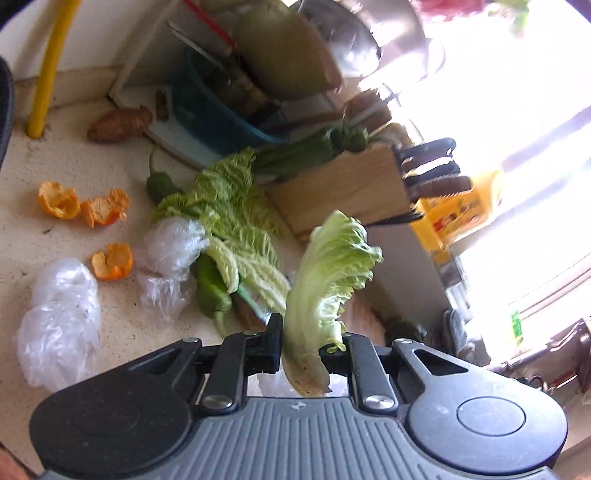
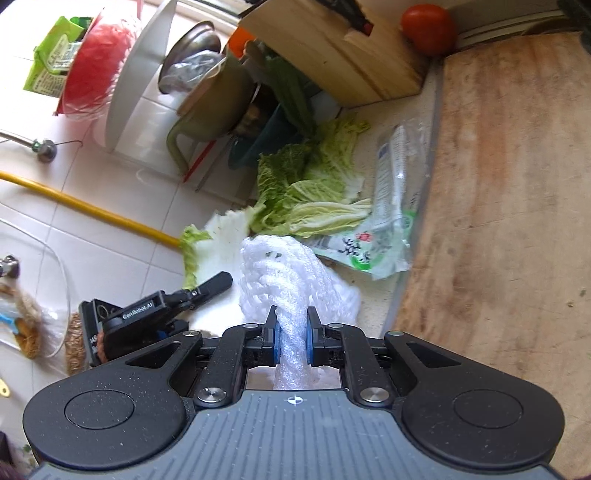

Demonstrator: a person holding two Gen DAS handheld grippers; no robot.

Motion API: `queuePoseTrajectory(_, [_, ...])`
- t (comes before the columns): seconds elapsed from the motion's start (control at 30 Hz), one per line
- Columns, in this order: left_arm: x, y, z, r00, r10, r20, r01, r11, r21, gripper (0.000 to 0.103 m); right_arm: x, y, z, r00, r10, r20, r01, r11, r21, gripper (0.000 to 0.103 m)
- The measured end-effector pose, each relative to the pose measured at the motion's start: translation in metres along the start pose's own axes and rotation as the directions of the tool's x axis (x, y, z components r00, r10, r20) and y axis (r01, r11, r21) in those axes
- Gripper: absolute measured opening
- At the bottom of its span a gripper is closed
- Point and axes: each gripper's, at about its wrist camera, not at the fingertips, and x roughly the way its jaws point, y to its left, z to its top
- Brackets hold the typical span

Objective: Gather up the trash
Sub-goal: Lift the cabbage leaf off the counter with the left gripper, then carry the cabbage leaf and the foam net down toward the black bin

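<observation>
My left gripper is shut on a pale green cabbage leaf, which stands up above the counter. More cabbage leaves lie behind it, with several orange peels and crumpled clear plastic wraps to the left. My right gripper is shut on a white foam fruit net. In the right wrist view the left gripper appears at the left holding the cabbage leaf. A printed plastic bag lies by the heap of cabbage leaves.
A wooden knife block and a teal basket stand behind the leaves. Green peppers and a ginger root lie on the counter. A wooden cutting board fills the right; a tomato sits at its far corner.
</observation>
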Motion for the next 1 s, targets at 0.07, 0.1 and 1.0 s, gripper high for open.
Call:
queuePoseTrajectory(0.07, [0.004,0.001,0.0,1.0,-0.013,0.016,0.014,0.999,-0.044,0.015,0.0,0.004,0.003,1.0,0.031,0.001,-0.031,0.999,-0.009,0.017])
queuePoseTrajectory(0.1, [0.002,0.001,-0.001,0.999,-0.03,0.028,0.032,0.998,-0.059,0.014,0.0,0.006,0.005,0.999,0.049,0.004,-0.049,0.999,-0.013,0.017])
queuePoseTrajectory(1.0, [-0.03,0.034,-0.075,1.0,-0.02,0.011,0.022,0.971,-0.236,0.014,-0.012,-0.035,0.012,0.997,0.079,0.024,-0.081,0.994,0.071,0.016])
